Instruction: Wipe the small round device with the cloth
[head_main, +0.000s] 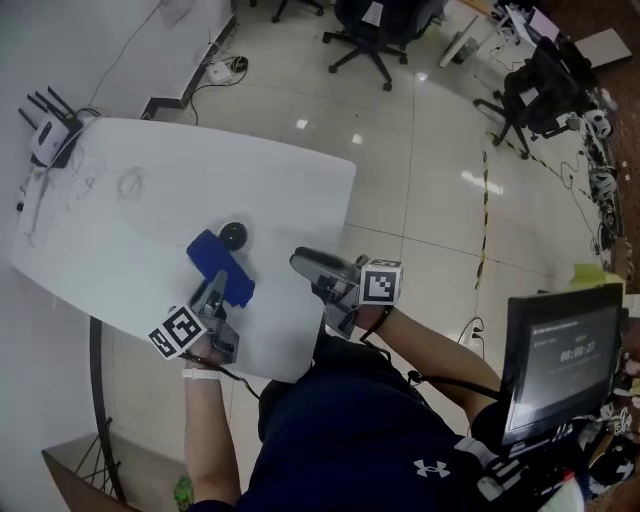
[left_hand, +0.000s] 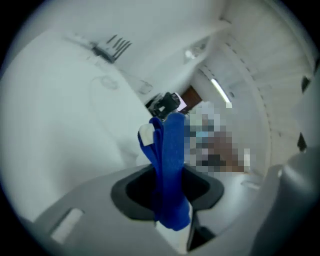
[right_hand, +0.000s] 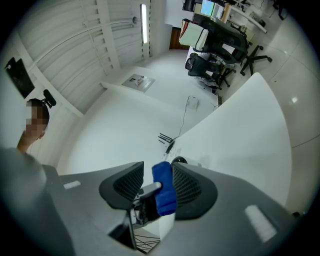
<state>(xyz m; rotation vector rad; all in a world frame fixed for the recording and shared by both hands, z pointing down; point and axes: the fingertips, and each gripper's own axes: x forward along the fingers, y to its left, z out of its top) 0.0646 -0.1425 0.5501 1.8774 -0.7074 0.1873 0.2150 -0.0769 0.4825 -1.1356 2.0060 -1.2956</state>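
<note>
A small round black device (head_main: 233, 236) sits on the white table (head_main: 150, 210). Just in front of it hangs a folded blue cloth (head_main: 220, 265), and my left gripper (head_main: 214, 292) is shut on its near end. In the left gripper view the cloth (left_hand: 170, 150) stands up between the jaws of the left gripper (left_hand: 167, 192) and hides the device. My right gripper (head_main: 300, 262) hovers over the table's right edge, open and empty, pointing left at the cloth. Through the gap of the right gripper (right_hand: 154, 182) I see the cloth (right_hand: 162, 187) and a sliver of the device (right_hand: 178, 161).
A router with antennas (head_main: 45, 125) and thin cables (head_main: 60, 190) lie at the table's far left corner. The table's right edge (head_main: 345, 230) drops to a tiled floor. Office chairs (head_main: 380, 30) stand farther back, and a monitor (head_main: 560, 350) is at my right.
</note>
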